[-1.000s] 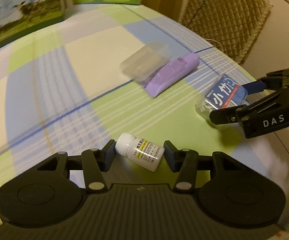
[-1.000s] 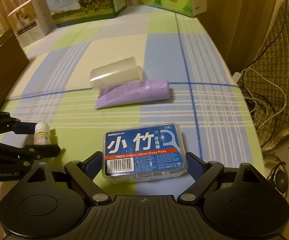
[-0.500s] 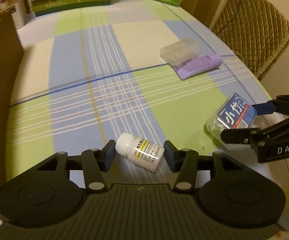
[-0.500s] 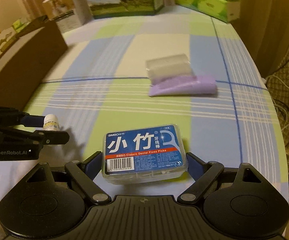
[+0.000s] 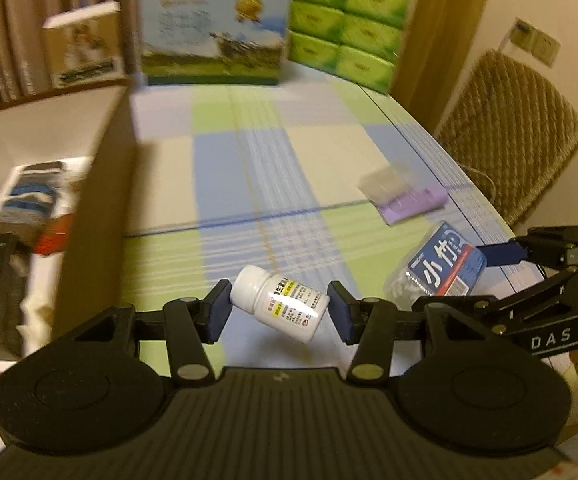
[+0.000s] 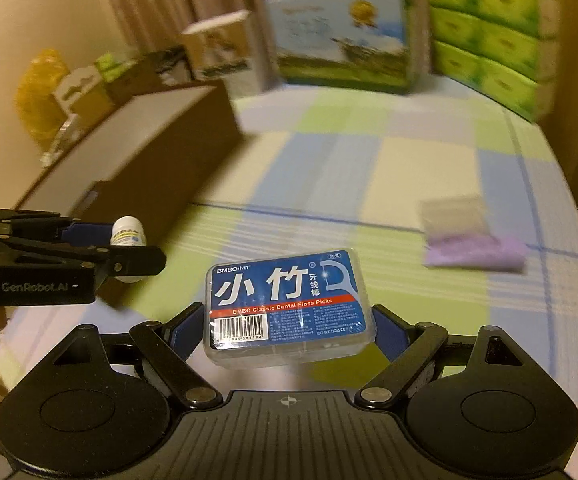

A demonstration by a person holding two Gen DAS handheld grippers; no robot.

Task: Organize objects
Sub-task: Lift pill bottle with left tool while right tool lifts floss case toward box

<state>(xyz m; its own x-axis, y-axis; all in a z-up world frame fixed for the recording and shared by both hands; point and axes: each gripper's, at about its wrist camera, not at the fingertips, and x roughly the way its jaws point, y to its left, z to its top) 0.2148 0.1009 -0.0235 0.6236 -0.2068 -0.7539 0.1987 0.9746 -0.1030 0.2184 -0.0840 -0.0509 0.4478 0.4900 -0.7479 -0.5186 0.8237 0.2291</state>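
Observation:
My left gripper is shut on a small white pill bottle, held tilted above the checked tablecloth; it also shows in the right wrist view. My right gripper is shut on a blue dental floss pick box, seen at the right of the left wrist view. A brown cardboard box with several items inside stands open at the left. A purple pouch with a clear plastic case on it lies on the cloth to the right.
A blue printed carton, green tissue packs and a small beige carton line the table's far end. A wicker chair stands beyond the right edge. The checked cloth stretches between.
Both grippers have lifted and swung left with their objects. The cardboard box has come into view at the left, and the purple pouch has slid to the right.

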